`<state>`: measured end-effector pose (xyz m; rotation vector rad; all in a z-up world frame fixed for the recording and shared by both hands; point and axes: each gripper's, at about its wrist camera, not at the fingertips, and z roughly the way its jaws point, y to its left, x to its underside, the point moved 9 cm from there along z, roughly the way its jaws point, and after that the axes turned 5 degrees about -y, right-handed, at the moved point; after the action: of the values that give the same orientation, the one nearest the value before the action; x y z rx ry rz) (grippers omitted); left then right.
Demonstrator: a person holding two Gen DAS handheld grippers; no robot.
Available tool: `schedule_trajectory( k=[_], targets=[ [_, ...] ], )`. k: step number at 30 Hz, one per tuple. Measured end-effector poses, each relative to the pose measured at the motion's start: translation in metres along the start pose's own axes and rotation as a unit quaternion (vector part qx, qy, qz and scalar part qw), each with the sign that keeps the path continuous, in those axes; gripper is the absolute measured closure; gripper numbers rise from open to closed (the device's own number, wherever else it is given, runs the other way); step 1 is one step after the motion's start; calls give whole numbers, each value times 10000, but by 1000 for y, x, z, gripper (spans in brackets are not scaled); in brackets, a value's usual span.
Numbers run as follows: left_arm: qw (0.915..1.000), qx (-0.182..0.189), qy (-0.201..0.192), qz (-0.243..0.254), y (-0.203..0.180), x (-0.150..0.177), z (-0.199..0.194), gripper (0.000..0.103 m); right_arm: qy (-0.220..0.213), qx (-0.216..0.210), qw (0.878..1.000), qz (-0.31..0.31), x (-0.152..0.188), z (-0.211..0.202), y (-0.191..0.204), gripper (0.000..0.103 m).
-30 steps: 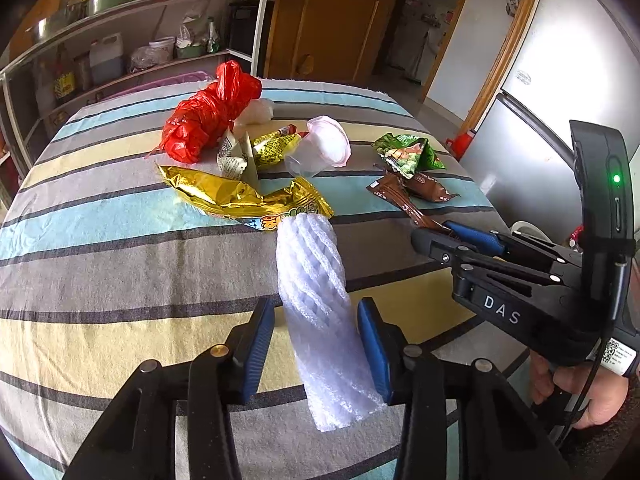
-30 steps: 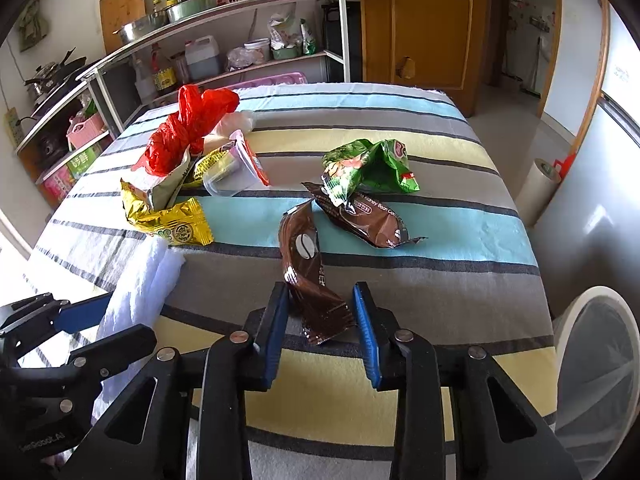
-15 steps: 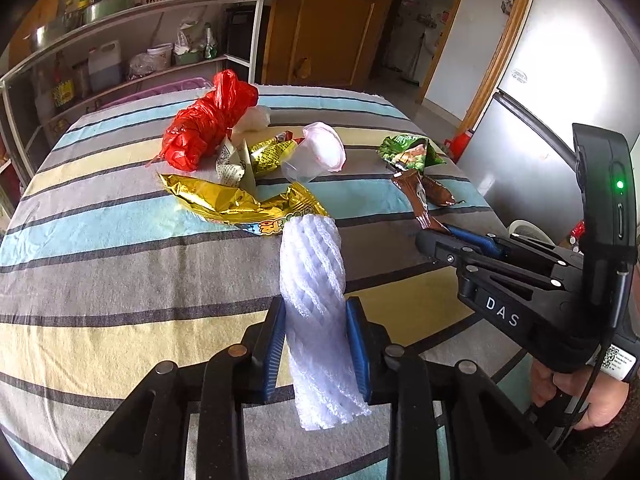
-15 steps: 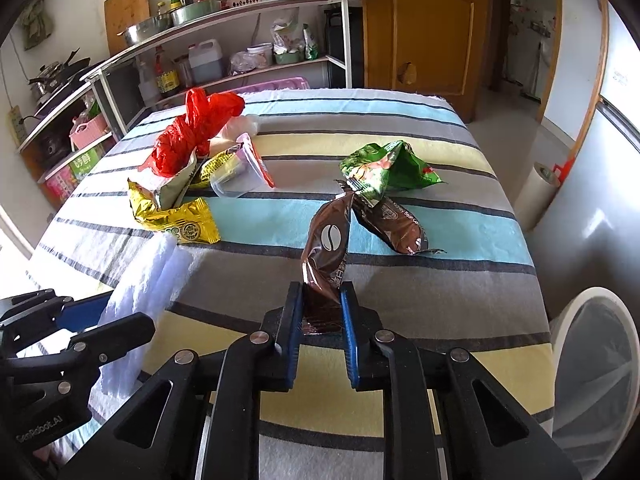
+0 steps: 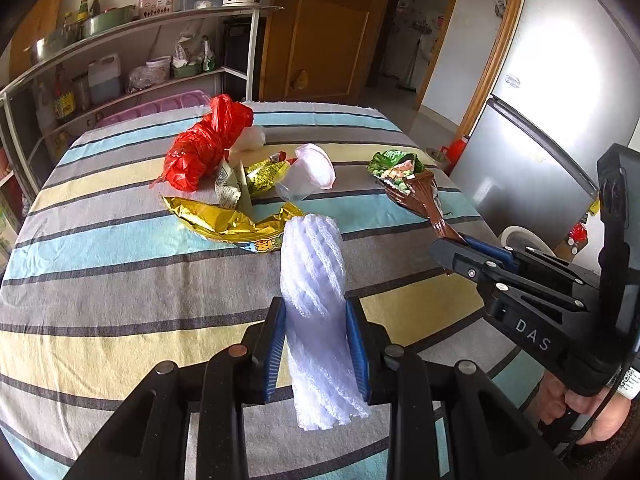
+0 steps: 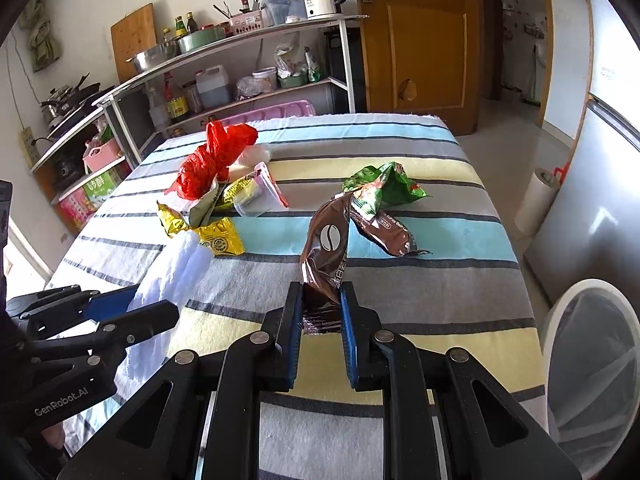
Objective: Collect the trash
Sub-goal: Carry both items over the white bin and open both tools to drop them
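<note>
A white foam net [image 5: 314,308] is clamped by the left gripper [image 5: 316,350]; a brown wrapper [image 6: 326,248] by the right gripper [image 6: 320,318] (a lined bin [image 6: 592,364] stands right of it, contents unclear)

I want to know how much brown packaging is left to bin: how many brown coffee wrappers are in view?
2. One brown coffee wrapper is pinched in the right gripper; the other brown wrapper lies on the striped tablecloth, touching the green snack bag. More may be hidden.
</note>
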<state>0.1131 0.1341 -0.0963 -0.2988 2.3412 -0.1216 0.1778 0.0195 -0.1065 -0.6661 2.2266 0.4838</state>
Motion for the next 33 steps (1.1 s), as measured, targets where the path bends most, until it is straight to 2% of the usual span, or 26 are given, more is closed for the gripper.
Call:
schedule_trajectory(
  k=[8,18,24,33],
  targets=[
    [9995,154,-149,242,-26,-13,-6,73,-297,154,9991,264,-2,-32,-20,84],
    [9950,577,-269,776,-91,-32,-3,73,-596,601,9945,613,-2,-74,-67,84],
    [9892,872,-266,1148,-140,-37,5,73,-760,1033,9880,867,3,-103,-108,84],
    [9760,1430,-135,1636,-222,-30,24,73,-810,1622,9747,1306,24,-140,-174,84]
  ],
)
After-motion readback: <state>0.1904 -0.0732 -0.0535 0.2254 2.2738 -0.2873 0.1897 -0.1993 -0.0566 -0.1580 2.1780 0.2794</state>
